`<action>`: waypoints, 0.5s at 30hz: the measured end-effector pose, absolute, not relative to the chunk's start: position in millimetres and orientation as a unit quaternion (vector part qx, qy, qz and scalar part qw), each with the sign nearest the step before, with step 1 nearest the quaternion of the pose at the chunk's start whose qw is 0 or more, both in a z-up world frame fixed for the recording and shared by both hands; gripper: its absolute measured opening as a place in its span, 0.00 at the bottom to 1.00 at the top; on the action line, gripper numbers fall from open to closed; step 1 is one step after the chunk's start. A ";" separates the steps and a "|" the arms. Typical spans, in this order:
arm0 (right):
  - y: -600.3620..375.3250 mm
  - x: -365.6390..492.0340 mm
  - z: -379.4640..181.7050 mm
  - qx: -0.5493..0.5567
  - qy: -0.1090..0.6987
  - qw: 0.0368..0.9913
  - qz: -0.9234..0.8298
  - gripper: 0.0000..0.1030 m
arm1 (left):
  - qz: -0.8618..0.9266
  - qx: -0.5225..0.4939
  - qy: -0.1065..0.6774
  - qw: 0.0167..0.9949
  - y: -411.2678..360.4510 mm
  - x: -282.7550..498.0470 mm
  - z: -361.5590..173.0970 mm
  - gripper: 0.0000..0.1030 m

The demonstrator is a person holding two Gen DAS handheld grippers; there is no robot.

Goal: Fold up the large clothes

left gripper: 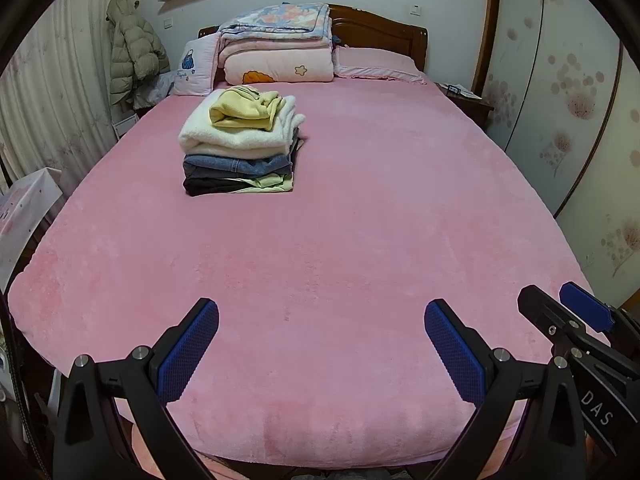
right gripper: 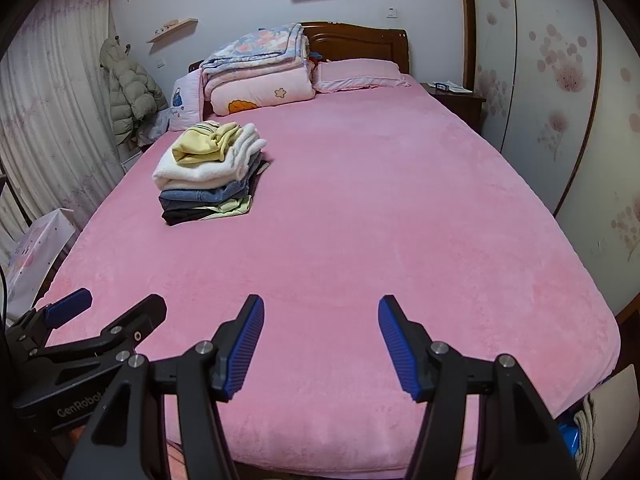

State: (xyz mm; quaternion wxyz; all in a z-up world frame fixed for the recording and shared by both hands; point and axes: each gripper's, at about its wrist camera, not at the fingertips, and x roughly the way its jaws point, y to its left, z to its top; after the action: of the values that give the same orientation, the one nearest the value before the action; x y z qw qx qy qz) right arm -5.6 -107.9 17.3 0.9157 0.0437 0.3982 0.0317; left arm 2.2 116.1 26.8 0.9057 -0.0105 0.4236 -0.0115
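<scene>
Bed (left gripper: 360, 208) fills both views, pink plush cover flat and bare ahead of both tools; no unfolded garment lying on it anywhere I can see; folded quilts (left gripper: 276, 46) and pillow (left gripper: 374, 62) sit at the far end by the headboard, well beyond reach.

Stack of folded clothes (left gripper: 240, 148) is ahead and left of the left tool, further left again from the right tool; top to bottom: yellow piece (left gripper: 246, 110), white fleece (left gripper: 236, 136), denim, dark and pale green layers at the base; edges roughly squared, yellow one looser.

Left tool (left gripper: 322, 346): jaws spread wide, nothing between the pads, hanging over the near edge of the bed. Right tool (right gripper: 322, 344): also parted wide, empty, just beside the left one; each shows in the other's view.

Judgement: several items done and stacked; nothing in hand, nothing mid-fold; some fabric (right gripper: 604, 424) low right of the right tool, off the bed, could be the next piece, can't tell; either between garments or finished.
</scene>
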 end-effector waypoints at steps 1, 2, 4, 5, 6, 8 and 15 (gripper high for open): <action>-107.2 -5.7 16.3 0.044 0.400 0.915 0.031 0.58 | -0.010 -0.009 0.423 0.906 115.6 1.9 26.9 0.99; -107.6 -5.1 15.4 0.045 0.401 0.914 0.031 0.58 | -0.008 -0.009 0.422 0.906 115.2 1.2 26.9 0.99; -108.1 -4.9 15.3 0.044 0.401 0.914 0.030 0.58 | -0.006 -0.008 0.421 0.907 114.4 1.5 27.6 0.99; -107.9 -4.5 14.9 0.041 0.401 0.914 0.029 0.58 | -0.006 -0.007 0.419 0.908 113.8 1.2 28.0 0.99; -107.7 -4.4 14.5 0.040 0.401 0.915 0.028 0.58 | -0.005 -0.006 0.418 0.908 113.5 0.5 28.3 0.99; -107.5 -4.5 14.0 0.038 0.400 0.915 0.027 0.58 | -0.003 -0.005 0.416 0.910 113.0 0.0 29.2 0.99; -104.7 -4.0 12.7 0.031 0.401 0.915 0.021 0.58 | 0.001 -0.001 0.414 0.910 110.6 -2.4 29.4 0.99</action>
State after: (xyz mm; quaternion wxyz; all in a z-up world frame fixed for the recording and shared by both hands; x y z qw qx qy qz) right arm -4.0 -104.7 12.7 0.9155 0.0311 0.4006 0.0207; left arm -2.4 110.6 29.4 0.9101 -0.0012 0.4144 0.0011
